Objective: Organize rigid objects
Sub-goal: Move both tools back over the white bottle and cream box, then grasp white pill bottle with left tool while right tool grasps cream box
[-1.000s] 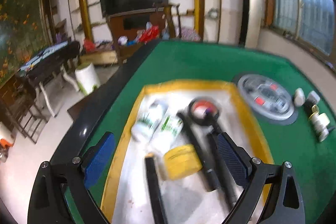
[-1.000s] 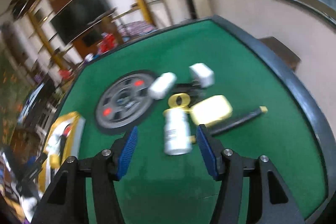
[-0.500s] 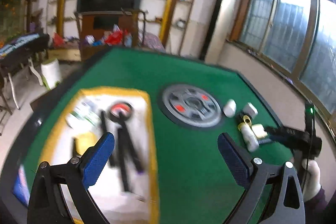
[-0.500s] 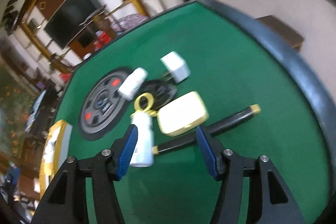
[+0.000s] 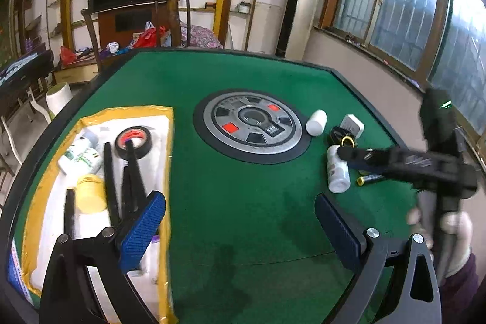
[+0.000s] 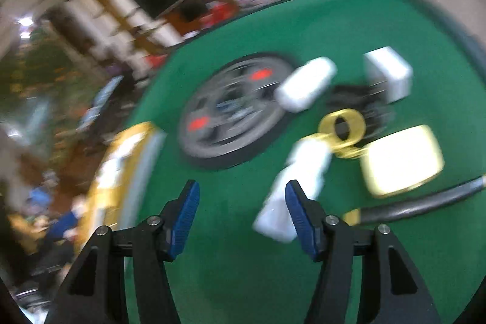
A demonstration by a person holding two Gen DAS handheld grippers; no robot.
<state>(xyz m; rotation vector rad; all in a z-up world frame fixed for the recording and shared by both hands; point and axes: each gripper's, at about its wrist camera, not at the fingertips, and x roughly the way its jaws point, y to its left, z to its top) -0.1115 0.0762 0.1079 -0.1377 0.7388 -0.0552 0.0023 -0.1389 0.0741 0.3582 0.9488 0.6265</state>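
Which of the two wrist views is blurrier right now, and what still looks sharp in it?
Right wrist view: heavy motion smear across the white bottle, yellow box and background, only the right hand-held gripper crisp. Left wrist view: mostly sharp, fisheye bending at the edges, blur only on the right hand-held gripper.

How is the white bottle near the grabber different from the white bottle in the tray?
The white bottle on the felt lies loose on the green table, beside the right gripper; the white bottle in the tray lies inside the yellow-edged tray. The tray one has green on its label; the felt one does not. Both are white and lying down.
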